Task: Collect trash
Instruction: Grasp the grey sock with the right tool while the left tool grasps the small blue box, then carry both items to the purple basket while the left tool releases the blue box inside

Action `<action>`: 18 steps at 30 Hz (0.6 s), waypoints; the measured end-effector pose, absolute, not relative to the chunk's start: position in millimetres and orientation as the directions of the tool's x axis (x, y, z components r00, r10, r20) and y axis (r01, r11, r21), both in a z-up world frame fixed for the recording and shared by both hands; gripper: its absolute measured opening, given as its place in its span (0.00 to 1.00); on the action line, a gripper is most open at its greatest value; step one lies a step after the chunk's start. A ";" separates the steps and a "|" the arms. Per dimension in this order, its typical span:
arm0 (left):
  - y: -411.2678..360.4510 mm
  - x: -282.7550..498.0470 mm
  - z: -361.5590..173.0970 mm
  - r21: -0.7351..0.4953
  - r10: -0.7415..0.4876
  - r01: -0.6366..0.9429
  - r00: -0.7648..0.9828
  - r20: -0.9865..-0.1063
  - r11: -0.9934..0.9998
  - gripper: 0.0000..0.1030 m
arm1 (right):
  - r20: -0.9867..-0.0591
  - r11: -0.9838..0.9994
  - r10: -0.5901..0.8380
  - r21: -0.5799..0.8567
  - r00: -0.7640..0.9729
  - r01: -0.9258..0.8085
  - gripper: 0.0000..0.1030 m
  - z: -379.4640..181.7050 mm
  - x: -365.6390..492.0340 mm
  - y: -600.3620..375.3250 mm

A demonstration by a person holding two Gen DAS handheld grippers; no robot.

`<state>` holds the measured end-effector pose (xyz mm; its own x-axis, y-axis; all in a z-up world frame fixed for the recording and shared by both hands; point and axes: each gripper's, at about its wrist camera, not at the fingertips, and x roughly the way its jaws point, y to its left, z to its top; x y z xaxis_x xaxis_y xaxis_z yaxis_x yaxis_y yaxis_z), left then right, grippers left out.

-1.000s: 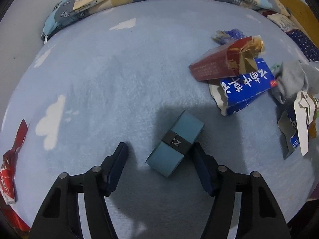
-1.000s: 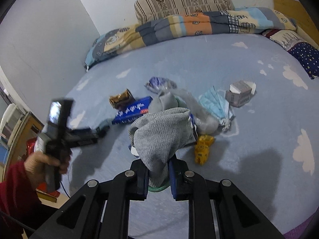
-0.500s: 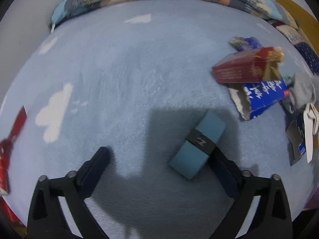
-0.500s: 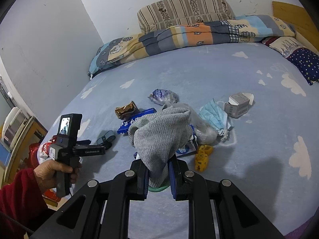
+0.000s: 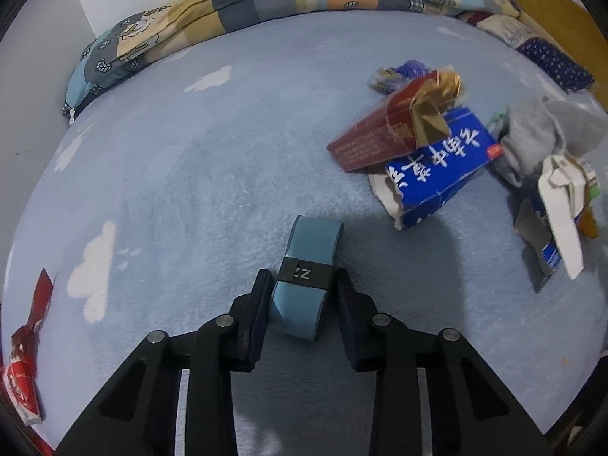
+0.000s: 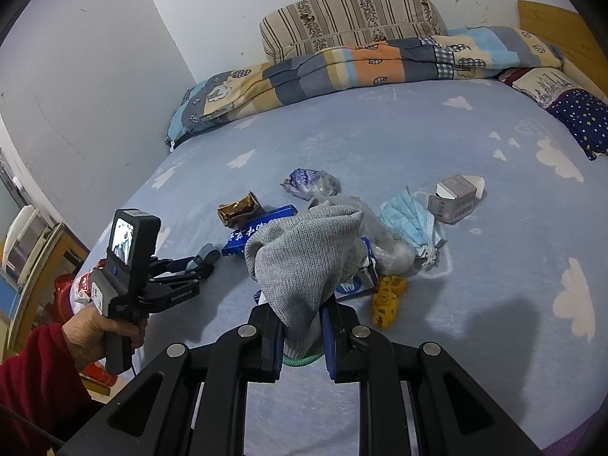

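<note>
Far left, a red wrapper (image 5: 22,364) sits at the edge of the light blue bedsheet (image 5: 228,152) with its white cloud prints. A hand (image 6: 100,336) in a red sleeve (image 6: 34,383) holds the left gripper (image 5: 302,285), and its jaws are closing in on a small blue roll with a black band (image 5: 306,275) — the roll lies between the fingers, both pads right up against its sides.

Moving right, the trash pile: a red carton with crumpled gold foil (image 5: 395,129) resting on a torn blue box with white characters (image 5: 440,173), a purple wrapper (image 6: 309,182) behind them. The right gripper (image 6: 302,326) is narrow, clamped on a grey knit sock (image 6: 307,262) that sticks up from the fingers. Past that there's a yellow crumpled packet (image 6: 387,298) on the sheet, then a blue face mask (image 6: 410,224), and a small grey box (image 6: 452,199) furthest right — all apart from the gripper.
</note>
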<state>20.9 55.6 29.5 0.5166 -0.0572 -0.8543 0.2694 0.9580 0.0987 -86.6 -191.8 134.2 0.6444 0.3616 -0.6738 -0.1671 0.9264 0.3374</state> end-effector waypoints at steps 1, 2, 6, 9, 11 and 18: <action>55.3 20.7 31.6 0.085 -0.067 0.263 0.518 -0.852 0.961 0.30 | -0.673 0.927 0.361 0.337 0.645 -0.166 0.16 134.4 -86.5 -192.1; 58.1 19.6 37.9 0.047 -0.099 0.255 0.528 -0.844 0.966 0.30 | -0.672 0.927 0.359 0.336 0.648 -0.165 0.16 135.1 -86.4 -192.6; 53.5 11.9 65.5 -0.026 -0.175 0.254 0.587 -0.790 0.967 0.30 | -0.666 0.929 0.353 0.332 0.657 -0.163 0.16 136.8 -87.5 -194.6; 38.4 5.3 88.2 -0.065 -0.239 0.290 0.619 -0.748 0.955 0.30 | -0.660 0.929 0.350 0.334 0.665 -0.158 0.16 139.4 -89.1 -197.3; 18.0 -5.4 104.8 -0.066 -0.279 0.336 0.641 -0.715 0.940 0.30 | -0.652 0.928 0.349 0.341 0.673 -0.151 0.16 142.6 -90.1 -201.4; -63.7 -51.8 144.1 -0.125 -0.466 0.508 0.629 -0.622 0.852 0.30 | -0.610 0.921 0.322 0.379 0.724 -0.091 0.16 169.3 -114.0 -235.5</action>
<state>-51.8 -63.7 144.1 0.6295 -0.4663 -0.6216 0.5076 0.8524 -0.1254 -114.0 -235.5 169.3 0.7241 0.3220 -0.6099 -0.0906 0.9211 0.3787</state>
